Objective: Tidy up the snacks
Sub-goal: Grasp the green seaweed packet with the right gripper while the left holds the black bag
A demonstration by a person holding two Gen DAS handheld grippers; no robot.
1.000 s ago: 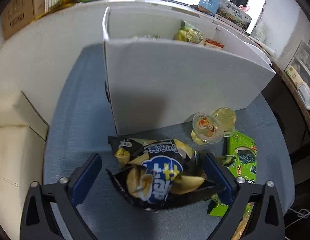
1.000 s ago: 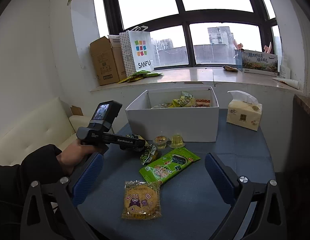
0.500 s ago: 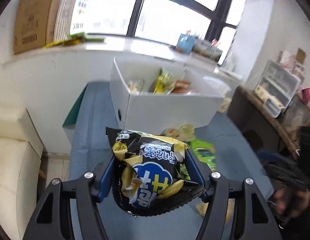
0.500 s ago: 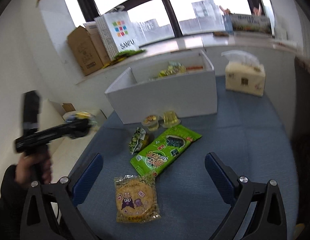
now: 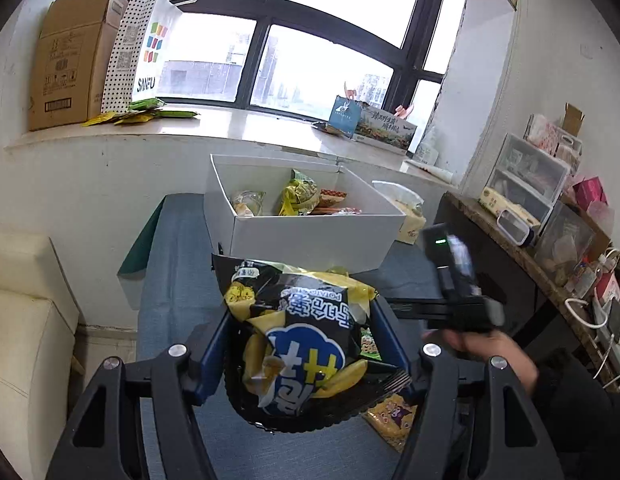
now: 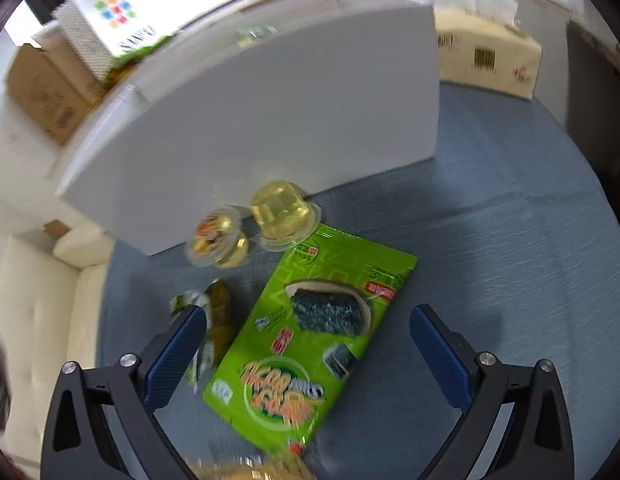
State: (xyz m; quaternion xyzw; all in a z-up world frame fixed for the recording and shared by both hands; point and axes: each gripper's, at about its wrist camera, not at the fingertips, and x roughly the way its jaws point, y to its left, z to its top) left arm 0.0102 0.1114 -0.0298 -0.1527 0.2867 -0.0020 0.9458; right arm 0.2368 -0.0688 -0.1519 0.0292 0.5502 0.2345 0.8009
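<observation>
My left gripper [image 5: 301, 344] is shut on a black and yellow chip bag [image 5: 301, 336] and holds it above the blue table, in front of the white box [image 5: 310, 236], which holds several snacks. My right gripper [image 6: 307, 344] is open, low over a green seaweed packet [image 6: 310, 340] lying between its fingers on the table. Two jelly cups [image 6: 283, 216] stand by the white box's wall [image 6: 269, 112]. A small green-brown packet [image 6: 213, 320] lies by the left finger. The right gripper's body also shows in the left wrist view [image 5: 458, 292].
A tissue pack [image 6: 486, 56] sits right of the box. A yellow cookie packet [image 5: 390, 420] lies on the table under the left gripper. A cream sofa [image 6: 33, 300] stands at the left. The windowsill holds a cardboard box [image 5: 69, 56] and a paper bag [image 5: 145, 48].
My left gripper closed on the chip bag and lifted it off the table. My right gripper dropped down and forward over the green seaweed packet.
</observation>
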